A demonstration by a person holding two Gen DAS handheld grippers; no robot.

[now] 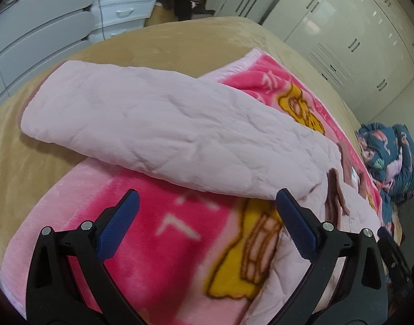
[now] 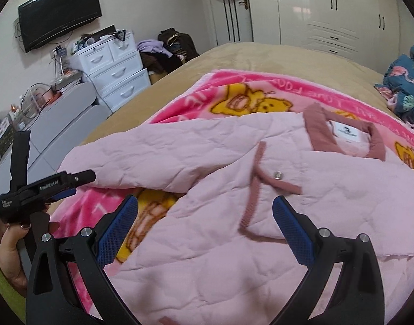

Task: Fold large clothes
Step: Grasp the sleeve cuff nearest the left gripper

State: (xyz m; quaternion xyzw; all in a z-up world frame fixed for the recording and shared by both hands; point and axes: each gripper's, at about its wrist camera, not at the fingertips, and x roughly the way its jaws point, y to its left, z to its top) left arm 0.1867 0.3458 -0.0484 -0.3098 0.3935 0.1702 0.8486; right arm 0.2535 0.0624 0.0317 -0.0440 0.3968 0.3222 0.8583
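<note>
On the pink cartoon blanket (image 2: pixel 261 92), a pale pink quilted jacket (image 2: pixel 207 216) is seen spread out, one sleeve (image 1: pixel 142 124) stretched sideways onto the tan bed (image 1: pixel 179 40). The left claw (image 1: pixel 207 208) is held wide above blanket and sleeve, gripping nothing; the right claw (image 2: pixel 205 211) is likewise spread wide over the jacket's front.

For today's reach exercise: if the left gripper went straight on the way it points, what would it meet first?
Probably the pink jacket's sleeve, lying across the cartoon blanket just ahead of the open left gripper; depth is unclear.
</note>
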